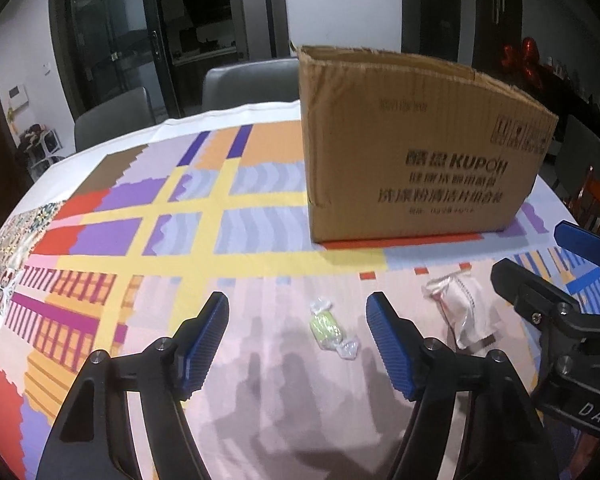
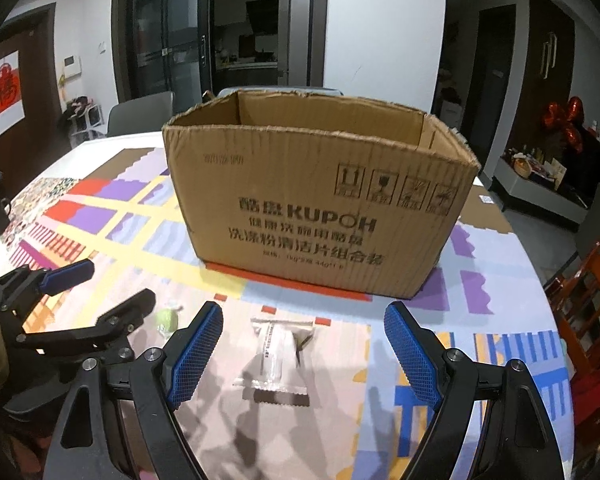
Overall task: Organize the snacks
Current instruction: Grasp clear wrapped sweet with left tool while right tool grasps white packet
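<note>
Snacks: two wrapped pieces lie on the surface point(image 1: 260, 360) in front of the cardboard box, well apart from it and near each other.
Green candy point(image 1: 332, 330): a small sweet in clear twisted wrapping, lying flat on the pink part of the patterned cloth; in the left wrist view it sits ahead of the gap between the blue pads, nearer the right-hand pad, touching neither.
White snack packet point(image 2: 278, 358): a pale sealed pouch with crimped ends, lying flat; in the right wrist view it lies between the two pads and a little ahead of them, with clear cloth on both sides.
Cardboard box point(image 2: 320, 208): brown, open at the top with ragged upper edges, black print reading KUPOH and handling symbols on the near wall; it stands upright on the cloth beyond both snacks.
Left hand-held gripper point(image 1: 298, 334): jaws stand fairly wide apart and hold nothing; it points down toward the green candy.
Right hand-held gripper point(image 2: 304, 344): jaws spread wide and empty, aimed down at the white snack packet; its blue pads do not touch the wrapper.
Surroundings: grey chairs point(image 1: 112, 120) stand behind the surface, with dark glass doors beyond them.
</note>
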{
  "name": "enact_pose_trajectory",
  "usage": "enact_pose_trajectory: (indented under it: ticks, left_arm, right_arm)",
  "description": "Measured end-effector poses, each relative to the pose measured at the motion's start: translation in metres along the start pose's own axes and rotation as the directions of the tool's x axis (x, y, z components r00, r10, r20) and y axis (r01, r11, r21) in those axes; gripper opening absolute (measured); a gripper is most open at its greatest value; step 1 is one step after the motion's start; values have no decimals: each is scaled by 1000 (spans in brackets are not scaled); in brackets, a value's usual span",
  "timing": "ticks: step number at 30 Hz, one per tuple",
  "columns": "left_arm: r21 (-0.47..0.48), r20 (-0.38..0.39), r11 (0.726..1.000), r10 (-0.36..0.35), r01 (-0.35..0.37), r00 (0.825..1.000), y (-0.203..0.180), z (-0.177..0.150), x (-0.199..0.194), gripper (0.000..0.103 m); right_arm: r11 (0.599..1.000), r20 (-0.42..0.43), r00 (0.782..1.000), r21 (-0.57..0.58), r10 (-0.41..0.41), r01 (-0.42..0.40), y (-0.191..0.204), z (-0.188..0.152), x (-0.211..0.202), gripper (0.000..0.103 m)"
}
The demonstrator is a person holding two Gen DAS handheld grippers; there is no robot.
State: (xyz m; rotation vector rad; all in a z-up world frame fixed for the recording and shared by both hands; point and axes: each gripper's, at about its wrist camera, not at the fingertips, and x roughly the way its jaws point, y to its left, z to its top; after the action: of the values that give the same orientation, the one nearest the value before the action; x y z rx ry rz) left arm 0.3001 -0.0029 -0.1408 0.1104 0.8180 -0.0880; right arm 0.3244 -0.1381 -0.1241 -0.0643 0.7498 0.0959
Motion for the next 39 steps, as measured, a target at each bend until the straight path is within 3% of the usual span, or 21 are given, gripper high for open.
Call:
enact_pose_trajectory:
  ticks: [17, 22, 26, 29, 34, 39]
  left_arm:
    - [-16, -90, 1000, -3, 2, 996, -7, -10, 38, 58]
    - [-22, -121, 1000, -15, 13, 992, -9, -11, 48, 40]
    - [-27, -114, 999, -27, 24, 993, -9, -13, 49, 39]
    - [-20, -114, 999, -33, 31, 993, -11, -12, 50, 34]
    - [-16, -117, 998, -61, 59, 991, -13, -12, 48, 19]
    - [-18, -119, 998, -65, 64, 991, -13, -13, 49, 19]
  right_arm:
    - [999, -120, 992, -25, 42, -45, 5, -13, 38, 79]
    - [998, -145, 988, -16, 55, -58, 5, -16, 49, 78]
    - [998, -164, 984, -10, 65, -67, 8, -19, 57, 76]
    - [997, -171, 983, 0, 70, -71, 8, -20, 60, 72]
    - [996, -201, 976, 19, 88, -86, 9, -23, 68, 42]
    - [996, -207, 974, 36, 87, -82, 5, -25, 70, 37]
